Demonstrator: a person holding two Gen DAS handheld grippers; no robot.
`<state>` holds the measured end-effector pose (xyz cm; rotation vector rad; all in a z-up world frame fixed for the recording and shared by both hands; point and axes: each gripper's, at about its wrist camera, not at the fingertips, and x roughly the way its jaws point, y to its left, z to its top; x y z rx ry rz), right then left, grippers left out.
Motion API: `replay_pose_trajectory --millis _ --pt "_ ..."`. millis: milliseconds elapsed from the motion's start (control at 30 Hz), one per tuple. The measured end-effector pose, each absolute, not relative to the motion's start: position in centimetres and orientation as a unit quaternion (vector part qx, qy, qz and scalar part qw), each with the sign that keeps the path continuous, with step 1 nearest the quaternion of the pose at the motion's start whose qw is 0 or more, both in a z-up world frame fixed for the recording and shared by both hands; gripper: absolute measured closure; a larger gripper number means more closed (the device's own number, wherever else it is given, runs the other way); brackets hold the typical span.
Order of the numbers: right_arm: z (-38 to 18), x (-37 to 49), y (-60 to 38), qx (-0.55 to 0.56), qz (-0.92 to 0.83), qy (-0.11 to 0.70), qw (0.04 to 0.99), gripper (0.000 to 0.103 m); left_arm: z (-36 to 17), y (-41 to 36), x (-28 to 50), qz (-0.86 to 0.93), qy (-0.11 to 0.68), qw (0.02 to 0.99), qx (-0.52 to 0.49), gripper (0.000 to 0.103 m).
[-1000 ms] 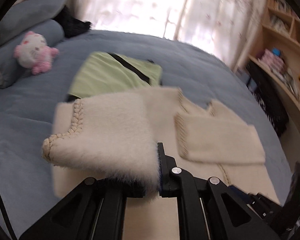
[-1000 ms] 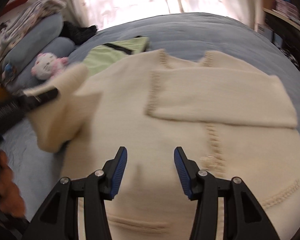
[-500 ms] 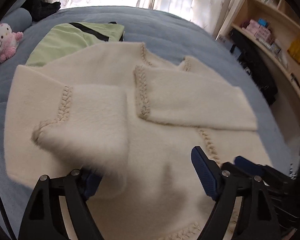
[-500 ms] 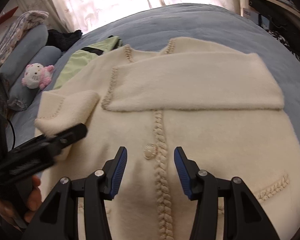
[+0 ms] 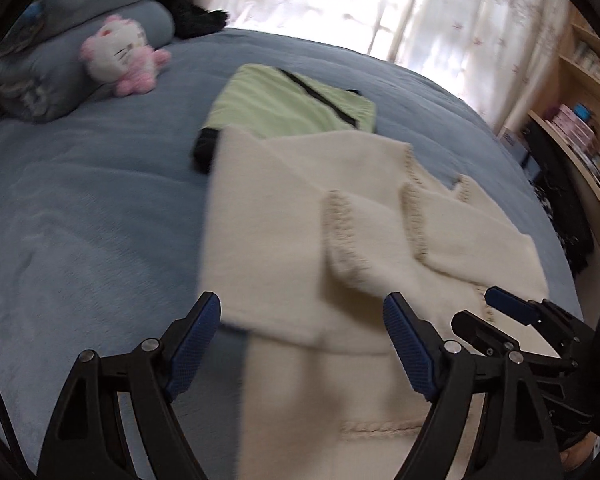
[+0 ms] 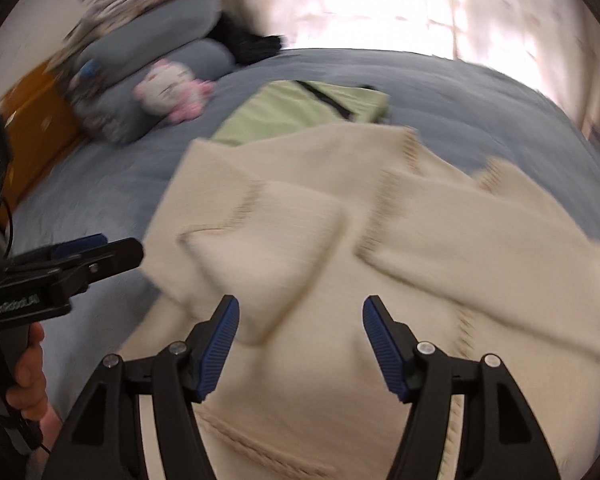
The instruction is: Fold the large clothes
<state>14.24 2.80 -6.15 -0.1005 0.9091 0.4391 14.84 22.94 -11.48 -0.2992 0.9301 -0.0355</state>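
Cardigan (image 5: 300,240) — a large cream knit with braided trim — lies spread face-up on a blue bed (image 5: 80,220), filling the middle and lower right of both wrist views.

Nearest, at 6 o'clock in the left view, the left gripper (image 5: 302,340) hangs over the garment's left edge with its blue-padded fingers spread wide and nothing between them. At 4 o'clock there, the right gripper (image 6: 300,340) reaches in beside it; its fingers have just been opening, stand well apart, and hold nothing, only hovering above the cream front panel.

Just beyond the fingers, both sleeves are already folded inward across the chest: the left sleeve (image 5: 284,248) lies from 9 o'clock toward centre, and the right sleeve (image 5: 472,248) crosses from 3 o'clock, their braided cuffs near each other. A braided pocket trim shows low on the body, near 6 o'clock.

The knit looks thick, fluffy and limp — likely light for its bulk, prone to sag and drag rather than slide. A sensible hold would be a deep pinch at the two hem corners, through the full thickness, so the body can be lifted over the sleeves.

Farther off, around 12 o'clock, a folded green garment (image 5: 292,100) touches the cardigan's far edge. At 10 o'clock sits a pink-and-white plush toy (image 5: 120,56) against grey pillows (image 5: 60,56), with bright curtains behind.
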Motion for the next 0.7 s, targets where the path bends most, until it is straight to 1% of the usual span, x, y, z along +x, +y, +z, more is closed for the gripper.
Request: replay_pose_trajectory --millis 267,400,433,467,500,567,700 --pt "-7.7 15.1 11.1 -0.189 0.226 0.421 0.858 0.038 -13.9 26.6 14.1 0.008 0.461 0.871 -0.171 0.021" --pt "-10.0 16.9 13.9 -0.291 0.167 0.418 0.844 0.039 -14.4 27.2 14.4 0.003 0.464 0.868 -0.176 0.021" --pt "-10.5 17.4 14.0 -0.305 0.153 0.418 0.842 0.055 -14.5 27.3 14.3 0.003 0.464 0.868 -0.176 0.021" --pt "-10.8 18.2 13.8 -0.309 0.148 0.425 0.838 0.087 -14.4 27.2 14.4 0.001 0.464 0.868 -0.174 0.021" --pt "-10.7 18.9 13.4 -0.3 0.157 0.442 0.831 0.096 -14.3 27.2 14.5 -0.003 0.462 0.87 -0.17 0.021" --pt "-9.1 19.8 12.3 -0.278 0.165 0.44 0.838 0.095 -14.2 27.0 14.5 -0.009 0.459 0.874 -0.16 0.021" --pt "-2.9 21.0 8.9 -0.211 0.17 0.4 0.876 0.096 -14.4 25.8 14.6 -0.027 0.459 0.877 -0.138 0.021"
